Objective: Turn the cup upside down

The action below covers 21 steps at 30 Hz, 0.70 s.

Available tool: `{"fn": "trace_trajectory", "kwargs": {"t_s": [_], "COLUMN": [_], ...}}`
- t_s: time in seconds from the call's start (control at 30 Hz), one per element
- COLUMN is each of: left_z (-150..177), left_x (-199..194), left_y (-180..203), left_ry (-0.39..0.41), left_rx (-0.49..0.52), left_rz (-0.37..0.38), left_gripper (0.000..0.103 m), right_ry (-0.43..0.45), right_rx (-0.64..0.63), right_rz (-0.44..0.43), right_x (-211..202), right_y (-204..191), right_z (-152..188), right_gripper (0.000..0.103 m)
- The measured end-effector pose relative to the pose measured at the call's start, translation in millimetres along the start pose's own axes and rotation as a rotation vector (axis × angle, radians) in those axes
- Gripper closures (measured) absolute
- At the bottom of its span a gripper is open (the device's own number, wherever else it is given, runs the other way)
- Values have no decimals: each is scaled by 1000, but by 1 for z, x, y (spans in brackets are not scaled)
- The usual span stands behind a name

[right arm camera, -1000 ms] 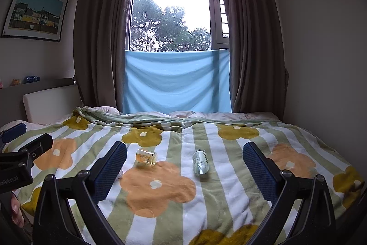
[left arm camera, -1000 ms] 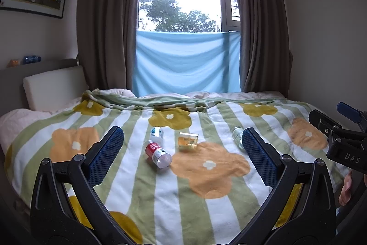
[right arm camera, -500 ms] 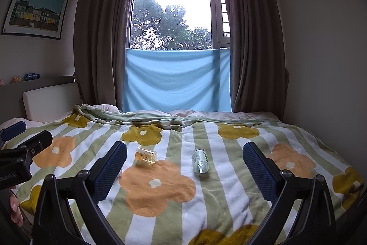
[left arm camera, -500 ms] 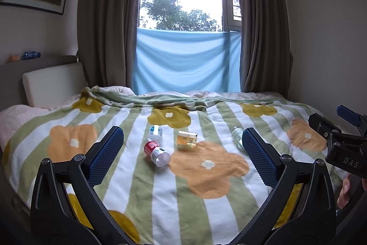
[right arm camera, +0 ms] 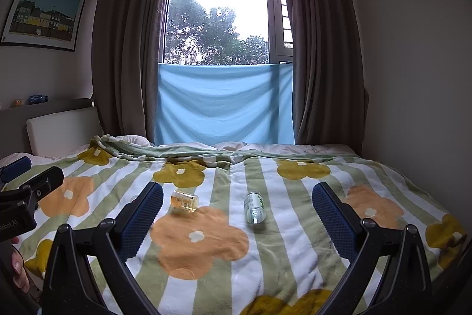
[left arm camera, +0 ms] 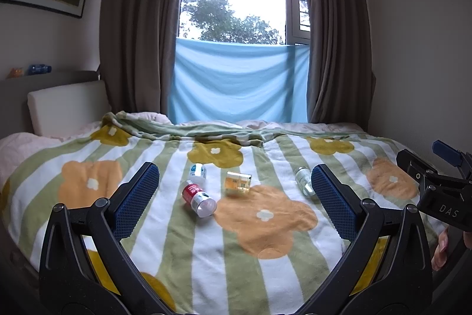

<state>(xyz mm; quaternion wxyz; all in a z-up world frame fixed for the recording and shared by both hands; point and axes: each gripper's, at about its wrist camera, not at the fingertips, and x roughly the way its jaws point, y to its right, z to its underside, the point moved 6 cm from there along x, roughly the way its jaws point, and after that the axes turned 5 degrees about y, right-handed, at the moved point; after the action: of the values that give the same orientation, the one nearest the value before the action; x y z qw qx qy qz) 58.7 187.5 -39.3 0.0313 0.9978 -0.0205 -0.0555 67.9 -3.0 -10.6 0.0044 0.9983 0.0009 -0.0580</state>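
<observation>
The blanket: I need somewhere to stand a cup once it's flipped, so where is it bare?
Bare: the near blanket in front of both open claws, and the right stretch past the clear bottle. Crowded: the middle, where the red-labelled container, white bottle and amber bottle lie close together.

Left hand-held gripper point(left arm camera: 235, 191) wide open over the bed point(left arm camera: 274, 264). On the blanket: red-labelled cup point(left arm camera: 198, 198) on its side, white bottle point(left arm camera: 198, 171) touching it, amber glass point(left arm camera: 237, 182), clear bottle point(left arm camera: 303, 181). Right hand-held gripper point(left arm camera: 436, 182) at right edge.
</observation>
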Motion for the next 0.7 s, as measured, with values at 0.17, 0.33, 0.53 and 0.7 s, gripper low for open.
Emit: {"fn": "trace_trajectory", "kwargs": {"t_s": [0.17, 0.33, 0.53, 0.7], "left_z": [-1, -1, -1, 12], "left_x": [0, 0, 6, 31], "left_y": [0, -1, 1, -1], "left_ry": [2, 1, -28, -110], "left_rx": [-1, -1, -8, -17], "left_rz": [0, 3, 15, 26], "left_gripper": [0, 0, 0, 0], "right_ry": [-2, 0, -15, -77], "right_rx": [-3, -2, 3, 23], "right_rz": [-2, -2, -3, -23], "right_x": [1, 0, 3, 21], "right_y": [0, 1, 3, 11], "right_z": [0, 0, 2, 10], "right_gripper": [2, 2, 2, 2]}}
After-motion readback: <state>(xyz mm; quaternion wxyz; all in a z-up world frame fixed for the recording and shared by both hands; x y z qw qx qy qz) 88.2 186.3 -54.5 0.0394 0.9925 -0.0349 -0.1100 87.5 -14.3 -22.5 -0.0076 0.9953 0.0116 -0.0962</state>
